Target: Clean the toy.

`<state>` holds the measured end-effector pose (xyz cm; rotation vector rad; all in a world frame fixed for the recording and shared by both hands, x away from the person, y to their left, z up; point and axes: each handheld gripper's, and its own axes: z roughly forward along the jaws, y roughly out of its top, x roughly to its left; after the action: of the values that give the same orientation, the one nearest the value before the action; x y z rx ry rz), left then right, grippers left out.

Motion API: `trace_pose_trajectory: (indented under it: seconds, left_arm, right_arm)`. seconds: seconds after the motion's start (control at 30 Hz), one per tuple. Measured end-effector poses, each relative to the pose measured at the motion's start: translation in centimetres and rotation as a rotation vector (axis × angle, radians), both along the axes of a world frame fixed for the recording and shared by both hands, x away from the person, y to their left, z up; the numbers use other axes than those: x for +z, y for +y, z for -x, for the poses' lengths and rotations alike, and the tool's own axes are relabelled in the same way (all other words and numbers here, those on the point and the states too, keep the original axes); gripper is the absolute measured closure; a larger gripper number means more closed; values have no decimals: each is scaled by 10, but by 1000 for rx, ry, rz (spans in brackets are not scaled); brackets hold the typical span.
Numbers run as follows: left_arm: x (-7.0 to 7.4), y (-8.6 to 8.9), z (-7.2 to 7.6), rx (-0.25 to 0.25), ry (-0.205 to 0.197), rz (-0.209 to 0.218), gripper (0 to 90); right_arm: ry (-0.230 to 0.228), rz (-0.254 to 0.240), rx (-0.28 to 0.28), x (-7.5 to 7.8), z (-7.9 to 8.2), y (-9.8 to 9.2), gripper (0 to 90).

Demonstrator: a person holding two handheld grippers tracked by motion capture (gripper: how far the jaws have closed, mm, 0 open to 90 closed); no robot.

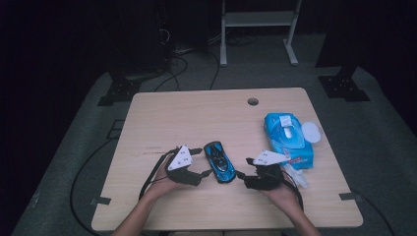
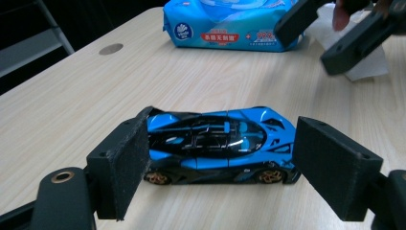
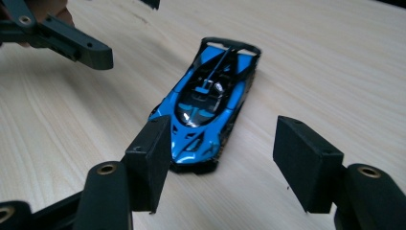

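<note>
While both sets of jaws stand wide, nothing is gripped. Left gripper (image 2: 218, 163): its two black foam-faced fingers (image 2: 123, 160) bracket the small blue-and-black die-cast toy sports car (image 2: 218, 143) lengthwise, one pad at the tail, the other just off the nose. The tail-side pad sits right against the bodywork (touching or a hair off, cannot tell); the nose-side pad stands just clear. The car sits on its gold wheels on the light wood-grain tabletop (image 2: 95, 96).

Right gripper (image 3: 225, 163): fingers (image 3: 306, 160) spread wide. The near end of the car lies just beyond the left-hand pad, overlapping it in the right gripper view, with bare table between the pads.

High view: left gripper (image 1: 202, 162) and right gripper (image 1: 242, 167) flank the car (image 1: 219, 161), each held in a hand (image 1: 164, 184).

Outward from the right gripper's fingers: a blue plastic pack of wet wipes (image 1: 287, 137), lid flap open, with a crumpled white tissue (image 1: 296, 174) just beside the right hand.
</note>
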<state>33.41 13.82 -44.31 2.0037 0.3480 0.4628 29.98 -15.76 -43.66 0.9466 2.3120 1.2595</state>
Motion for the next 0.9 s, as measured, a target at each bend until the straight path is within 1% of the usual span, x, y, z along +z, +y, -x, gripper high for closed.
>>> trace_pose_trajectory:
  seconds: [0.13, 0.33, 0.43, 0.47, 0.53, 0.6, 0.63, 0.67, 0.77, 0.9]
  left_arm:
    - [0, 8, 1, 12, 1, 5, 197]
    - [2, 20, 3, 38, 5, 12, 189]
    - [1, 24, 5, 44, 6, 8, 183]
    - [1, 25, 6, 47, 9, 9, 182]
    - [1, 27, 7, 53, 12, 2, 179]
    - [0, 30, 8, 55, 13, 7, 178]
    - [0, 31, 9, 58, 17, 10, 177]
    - [0, 32, 9, 58, 17, 2, 177]
    - [-1, 35, 10, 67, 24, 7, 175]
    - [-2, 39, 11, 73, 32, -4, 171]
  right_arm:
    - [16, 10, 11, -6, -4, 9, 376]
    - [26, -14, 7, -6, -6, 5, 372]
    - [21, -13, 3, -4, -5, 0, 371]
    - [27, -17, 3, -4, -5, -1, 370]
    - [24, -15, 2, -3, -4, -6, 370]
    - [25, -20, -3, -1, -4, -11, 370]
    - [25, -21, -6, 0, -3, -13, 370]
    - [21, -20, -10, 1, -3, -16, 371]
    - [25, -21, -19, 2, -2, -26, 371]
    - [26, -28, -38, 3, -2, -39, 369]
